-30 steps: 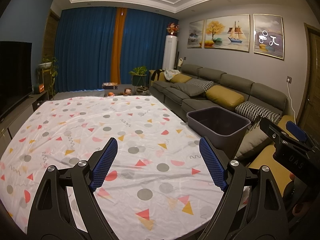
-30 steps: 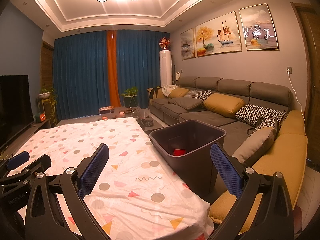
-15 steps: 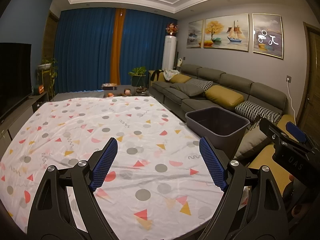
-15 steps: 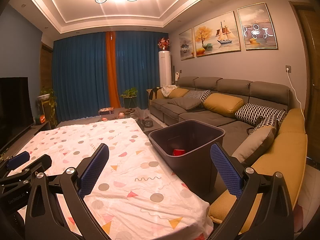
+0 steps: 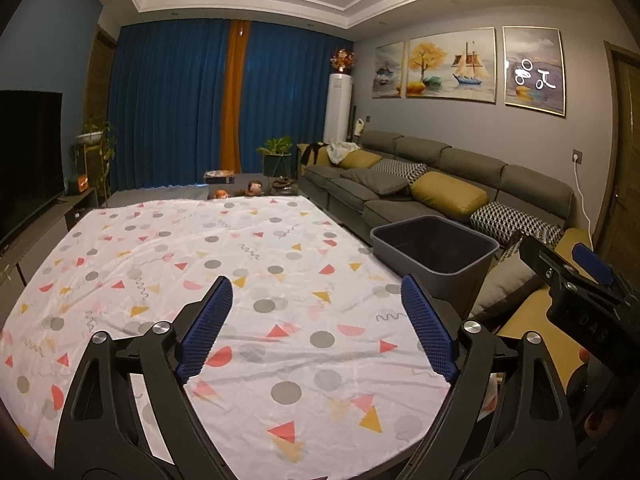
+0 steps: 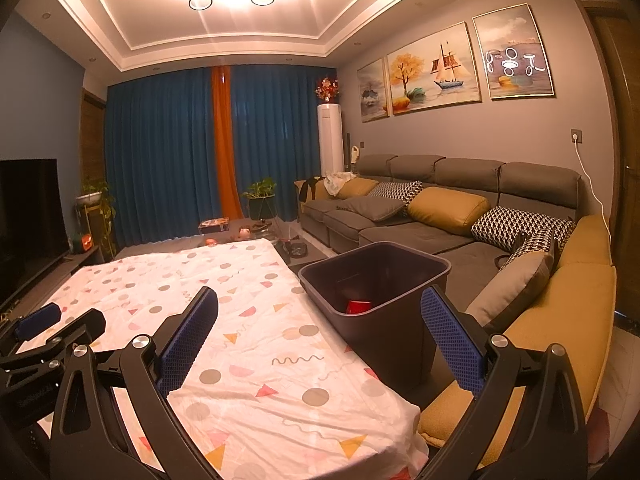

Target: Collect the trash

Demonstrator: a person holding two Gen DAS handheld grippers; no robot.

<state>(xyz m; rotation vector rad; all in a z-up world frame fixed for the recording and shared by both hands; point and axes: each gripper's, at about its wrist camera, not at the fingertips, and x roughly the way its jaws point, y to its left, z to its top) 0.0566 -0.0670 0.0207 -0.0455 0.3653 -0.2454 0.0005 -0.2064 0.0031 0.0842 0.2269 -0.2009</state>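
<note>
While both grippers hover above the table, things lie thus:
Bin: dark grey trash bin [image 6: 376, 304] stands on the floor just beside the table's edge, at 1 o'clock in the right wrist view and 2 o'clock in the left wrist view.
Bin contents: a red piece of trash [image 6: 359, 306] lies at the bottom.
Table: patterned tablecloth [image 5: 224, 280] covers it.
Left gripper [image 5: 316, 326]: jaws opening, nothing between them.
Right gripper [image 6: 320, 340]: jaws spread wide, holding nothing.
Around: grey sofa [image 6: 420, 216] with cushions behind the bin at 2 o'clock; blue curtains [image 5: 172, 104] at 11 o'clock.
</note>
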